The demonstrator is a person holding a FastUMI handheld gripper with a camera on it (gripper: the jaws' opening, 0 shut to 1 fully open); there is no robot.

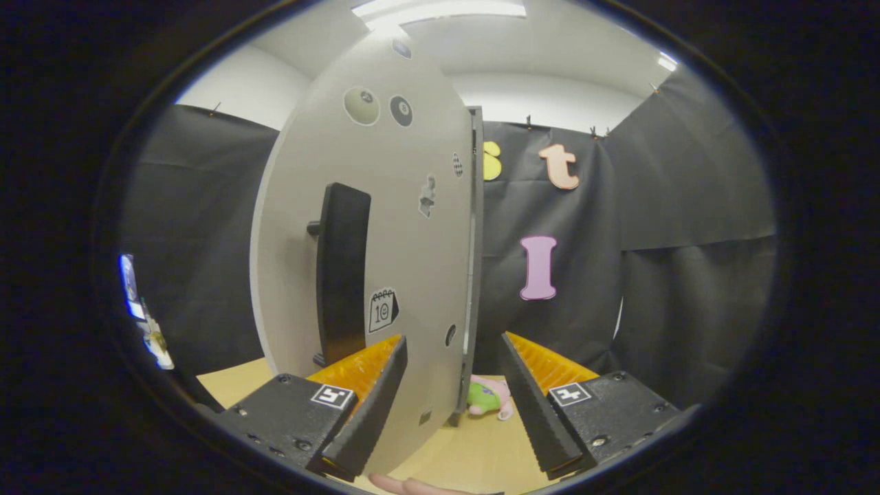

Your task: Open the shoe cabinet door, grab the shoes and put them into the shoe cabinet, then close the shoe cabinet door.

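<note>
Fingers (454,405) spread wide, gripping nothing, straddling the edge of the sticker-covered white cabinet door (385,234) with its black bar handle (342,271). Beyond them, pink-and-green soft shoe (489,397) on the pale wooden floor (474,450).

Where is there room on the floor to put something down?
Bare wooden floor lies between the open gripper's fingers, just this side of the cabinet door's edge. Another patch sits left of the door. Past the door's edge it is crowded by a pink-and-green toy.
</note>
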